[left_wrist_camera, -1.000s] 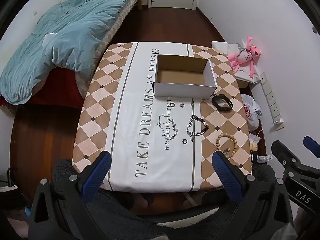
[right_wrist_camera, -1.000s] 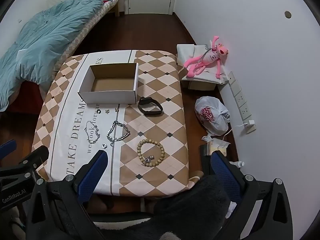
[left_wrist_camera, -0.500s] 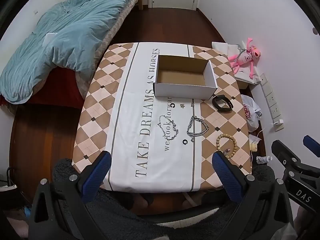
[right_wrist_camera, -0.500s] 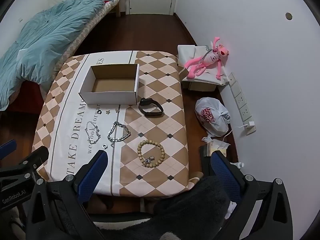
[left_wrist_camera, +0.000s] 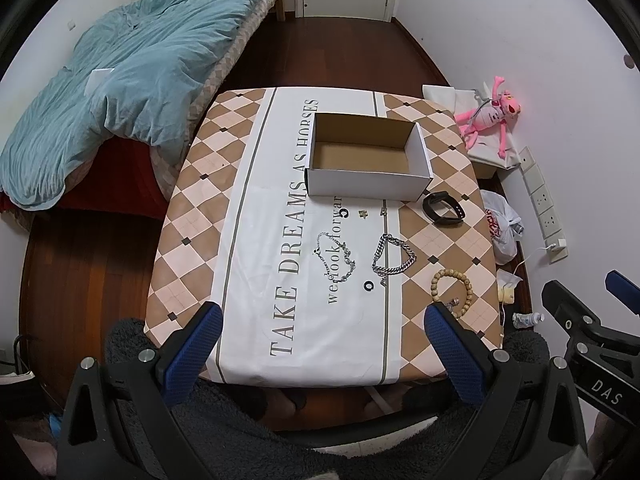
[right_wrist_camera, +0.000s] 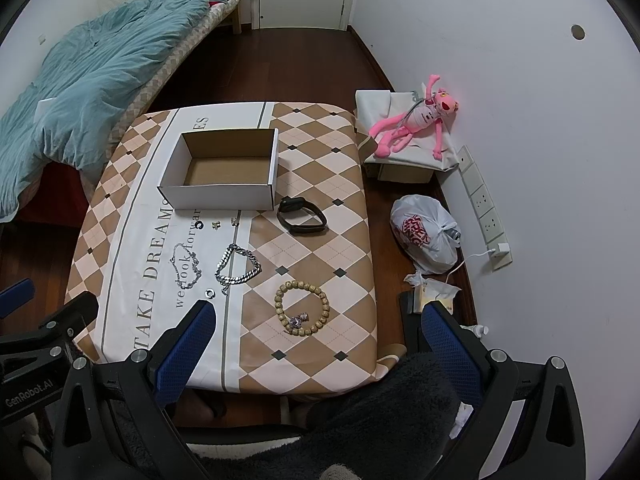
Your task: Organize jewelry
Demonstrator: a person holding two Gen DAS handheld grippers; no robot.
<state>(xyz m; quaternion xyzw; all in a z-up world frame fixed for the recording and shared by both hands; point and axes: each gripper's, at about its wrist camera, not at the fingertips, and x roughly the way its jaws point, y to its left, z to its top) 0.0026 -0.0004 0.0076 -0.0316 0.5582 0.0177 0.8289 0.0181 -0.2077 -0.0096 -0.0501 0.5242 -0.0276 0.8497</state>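
Jewelry: bead bracelet [right_wrist_camera: 302, 309] near worktop [right_wrist_camera: 328, 364] right edge, chains mid-worktop, box [right_wrist_camera: 224, 172] empty. Left hand-held gripper [left_wrist_camera: 320, 332], right hand-held gripper [right_wrist_camera: 316, 332] spread, hovering. Risk: thin chain [left_wrist_camera: 334, 258] slipping from pads, beads knocked off edge.

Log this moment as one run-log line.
left gripper open | right gripper open | box empty | beaded bracelet on table

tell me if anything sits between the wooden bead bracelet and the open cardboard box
Partly. The black band lies on the tablecloth between the bead bracelet and the box, near the box's right front corner. The box is open-topped and looks empty, so lifting the bracelet over the band should clear it.
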